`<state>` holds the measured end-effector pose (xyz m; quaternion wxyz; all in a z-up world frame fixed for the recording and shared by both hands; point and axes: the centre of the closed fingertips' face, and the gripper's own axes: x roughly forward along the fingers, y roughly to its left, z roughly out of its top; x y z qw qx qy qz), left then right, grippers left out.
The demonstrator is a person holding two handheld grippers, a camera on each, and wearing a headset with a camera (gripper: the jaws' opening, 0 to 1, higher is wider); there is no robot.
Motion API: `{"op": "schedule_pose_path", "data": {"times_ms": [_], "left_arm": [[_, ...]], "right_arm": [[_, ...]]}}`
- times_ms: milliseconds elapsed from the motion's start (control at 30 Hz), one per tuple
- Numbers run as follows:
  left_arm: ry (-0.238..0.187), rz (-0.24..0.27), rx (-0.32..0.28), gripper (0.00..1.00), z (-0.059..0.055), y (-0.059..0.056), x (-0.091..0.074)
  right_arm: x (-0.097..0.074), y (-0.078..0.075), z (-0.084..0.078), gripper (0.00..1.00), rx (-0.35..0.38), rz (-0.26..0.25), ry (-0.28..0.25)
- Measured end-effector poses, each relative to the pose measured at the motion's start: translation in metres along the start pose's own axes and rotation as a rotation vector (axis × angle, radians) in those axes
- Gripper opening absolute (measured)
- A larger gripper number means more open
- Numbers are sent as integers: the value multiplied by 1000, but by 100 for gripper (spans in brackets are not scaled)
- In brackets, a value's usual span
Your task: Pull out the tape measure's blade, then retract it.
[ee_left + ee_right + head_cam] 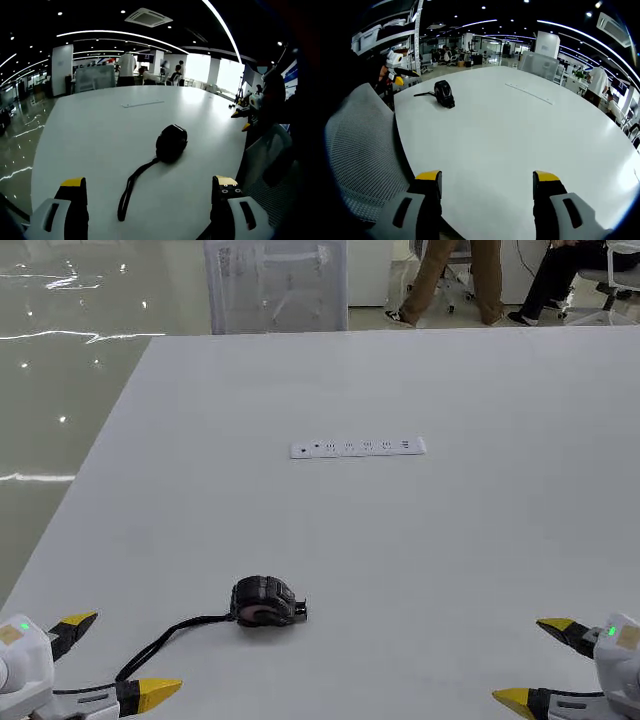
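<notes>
One black tape measure [265, 602] lying on the white table [420, 560] near the front edge, blade wound in, its one strap [165, 645] trailing toward the left gripper [122, 656]. Two grippers: left and right gripper [532, 661], jaws spread wide, gripping nothing. One power strip [358, 447] farther back, well apart.

White power strip [357, 448] mid-table [480, 540].

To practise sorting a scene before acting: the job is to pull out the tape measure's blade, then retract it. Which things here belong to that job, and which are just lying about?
Job: tape measure, strap, left claw, right claw.
Lying about: power strip, chair.
</notes>
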<state>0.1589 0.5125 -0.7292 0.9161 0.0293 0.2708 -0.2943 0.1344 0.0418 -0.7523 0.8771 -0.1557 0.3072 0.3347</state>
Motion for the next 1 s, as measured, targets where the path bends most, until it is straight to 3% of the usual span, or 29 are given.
{"op": "schedule_pose_path", "data": {"times_ms": [133, 267, 367, 533, 833, 1000], "left_arm": [[-28, 18, -15, 100, -1, 1, -9], [-16, 22, -4, 100, -9, 3, -13], [-32, 16, -12, 100, -6, 3, -18], [-27, 36, -19, 100, -5, 7, -20], [-20, 9, -18, 100, -2, 1, -16], [-21, 22, -25, 100, 2, 5, -15]], "right_arm": [[-12, -3, -3, 79, 29, -6, -9], [-21, -4, 0, 91, 19, -8, -19], [-27, -8, 2, 100, 34, -13, -42], [-34, -7, 0, 100, 43, -32, -46], [-37, -5, -4, 100, 21, -46, -22], [-38, -7, -3, 100, 15, -43, -25]]}}
